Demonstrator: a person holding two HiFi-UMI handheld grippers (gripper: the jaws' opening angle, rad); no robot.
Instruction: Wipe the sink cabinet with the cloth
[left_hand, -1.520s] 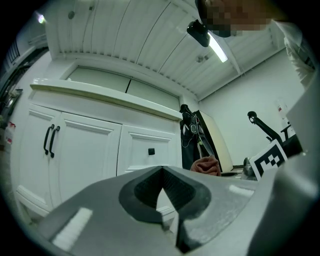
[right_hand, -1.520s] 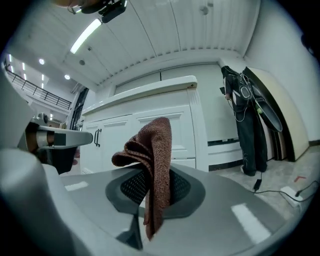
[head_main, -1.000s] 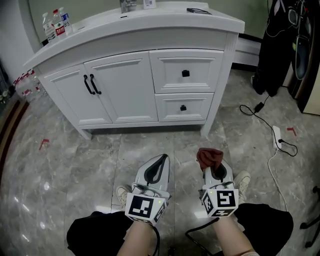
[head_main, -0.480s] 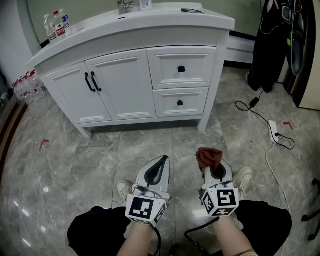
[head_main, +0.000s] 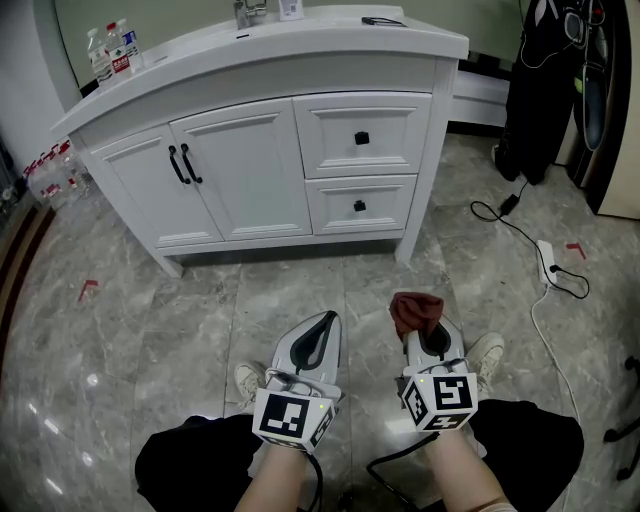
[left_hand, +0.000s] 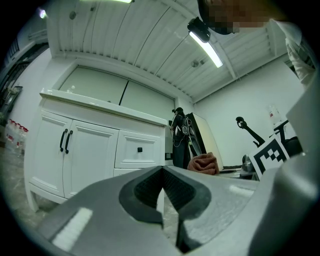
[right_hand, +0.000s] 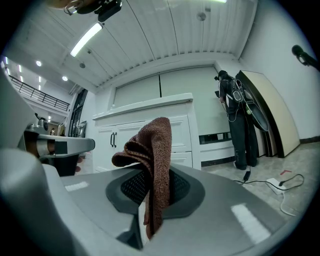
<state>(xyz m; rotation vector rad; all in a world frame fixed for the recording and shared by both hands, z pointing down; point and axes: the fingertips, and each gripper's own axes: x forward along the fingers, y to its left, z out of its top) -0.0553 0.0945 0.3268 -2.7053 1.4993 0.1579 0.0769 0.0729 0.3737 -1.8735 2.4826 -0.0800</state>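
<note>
Cloth (right_hand: 152, 160): rust-brown knit, pinched in the right claw (head_main: 430, 335), jaws clenched on it. In the right gripper view the upper part sticks out past the tips and flops left, and a strip hangs down between the pads. Head view shows it as a bunched lump at the claw tip, above the floor (head_main: 150, 320) and well apart from the sink cabinet (head_main: 250, 170).

Left claw (head_main: 318, 332): clenched, pads together save a hairline slit, nothing in it. It sits beside the right one. Both point toward the cabinet over grey marble-look tiles.

Cabinet: white. Two doors on the left with dark bar handles (head_main: 182, 163). Two stacked drawers on the right with small dark knobs. White worktop (head_main: 330, 40) on top, front edge curved. Water bottles (head_main: 112, 50) stand upright at its left end and the faucet base (head_main: 252, 12) is at back centre. A small dark flat item (head_main: 383, 21) lies toward the right end; can't tell what it is.

On the floor right of the cabinet: corded white power strip (head_main: 549, 265). Dark garment (head_main: 540, 90) hangs near the right edge. Wrapped bottle pack (head_main: 50, 172) sits on the floor left of the cabinet. Person's white shoe (head_main: 487, 355) is just right of the right claw.
</note>
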